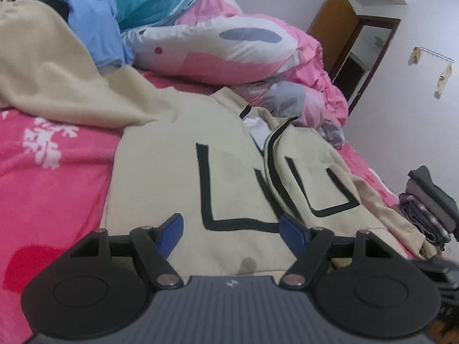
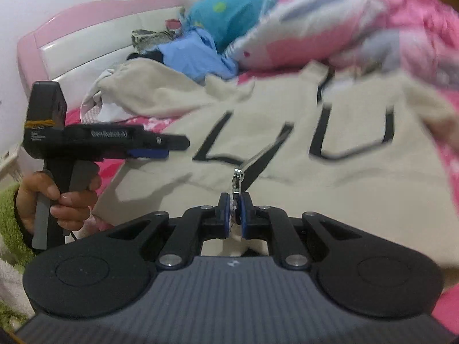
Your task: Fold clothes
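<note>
Left gripper (image 1: 231, 230) level above the cream jacket (image 1: 178, 172), jaws released; right gripper (image 2: 235, 215) low, jaws clenched on its zipper edge (image 2: 237, 185).

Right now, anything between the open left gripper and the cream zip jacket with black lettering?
Nothing visible. The left gripper hovers open over the cream zip jacket, with only bare fabric ahead. The right gripper already pinches its hem by the zipper.

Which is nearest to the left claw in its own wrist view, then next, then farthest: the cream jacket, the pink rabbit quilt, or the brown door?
1. Cream jacket, on the bed directly under the open left claw.
2. Pink rabbit quilt, heaped beyond the jacket.
3. Brown door, at the far wall, upper right.
</note>
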`<state>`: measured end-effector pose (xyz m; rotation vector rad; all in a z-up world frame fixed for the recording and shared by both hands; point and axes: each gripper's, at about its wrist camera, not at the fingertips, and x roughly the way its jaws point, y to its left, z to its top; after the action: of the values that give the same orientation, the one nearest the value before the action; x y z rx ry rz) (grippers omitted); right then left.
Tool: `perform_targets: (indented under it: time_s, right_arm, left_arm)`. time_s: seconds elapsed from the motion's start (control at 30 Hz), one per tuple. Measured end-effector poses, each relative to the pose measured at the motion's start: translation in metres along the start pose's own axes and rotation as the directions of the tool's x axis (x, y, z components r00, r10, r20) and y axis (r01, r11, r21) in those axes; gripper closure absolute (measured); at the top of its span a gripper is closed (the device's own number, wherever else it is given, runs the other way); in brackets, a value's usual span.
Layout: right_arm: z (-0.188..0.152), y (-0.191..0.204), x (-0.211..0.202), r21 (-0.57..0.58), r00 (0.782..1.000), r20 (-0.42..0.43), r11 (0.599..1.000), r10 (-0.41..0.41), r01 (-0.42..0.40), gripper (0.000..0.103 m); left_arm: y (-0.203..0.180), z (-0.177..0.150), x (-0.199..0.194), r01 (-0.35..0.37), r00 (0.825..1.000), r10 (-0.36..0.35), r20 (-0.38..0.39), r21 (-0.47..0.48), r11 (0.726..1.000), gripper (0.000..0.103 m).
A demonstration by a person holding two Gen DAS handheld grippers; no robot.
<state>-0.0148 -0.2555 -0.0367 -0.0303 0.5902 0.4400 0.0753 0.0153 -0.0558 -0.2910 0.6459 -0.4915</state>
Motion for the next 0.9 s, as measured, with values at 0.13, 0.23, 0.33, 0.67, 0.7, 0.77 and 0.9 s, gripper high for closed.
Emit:
perform_targets:
  time_s: [0.13,0.23,0.33,0.67,0.7,0.77,0.9]
  right_arm:
    - [0.006,0.013,-0.007,-0.116,0.999,-0.001,0.992,-0.049,0.049,0.097]
    - [-0.009,0.024,0.012,-0.213,0.993,-0.067,0.973,-0.1,0.084,0.096]
    - [-0.026,0.04,0.019,-0.32,0.985,-0.072,0.939,-0.157,0.126,0.093]
    - [-0.025,-0.009,-0.043,0.054,0.979,-0.016,0.978,-0.203,0.203,0.091]
    - [-0.027,-0.025,-0.051,0.156,0.975,-0.001,0.963,-0.222,0.219,0.091]
    - [-0.042,-0.058,-0.065,0.403,0.968,0.024,0.889,-0.248,0.218,0.088]
    - [-0.085,-0.117,-0.079,0.803,0.971,0.087,0.593,-0.221,0.063,0.075]
  left_arm:
    - [-0.006,-0.001,-0.003,0.009,1.0,-0.01,0.021,0.027,1.0,0.028]
    - [-0.007,-0.006,0.002,0.013,1.0,-0.013,0.002,0.021,1.0,0.028]
    - [-0.008,-0.011,0.001,0.019,1.0,-0.019,-0.009,0.021,1.0,0.028]
    - [-0.049,-0.018,-0.003,0.098,0.995,-0.1,-0.001,0.207,0.974,0.028]
    - [-0.057,-0.021,-0.003,0.117,0.993,-0.118,-0.011,0.238,0.964,0.028]
    - [-0.075,-0.032,-0.002,0.143,0.989,-0.142,-0.027,0.322,0.936,0.028]
    - [-0.115,-0.062,-0.003,0.124,0.99,-0.138,-0.013,0.529,0.84,0.029]
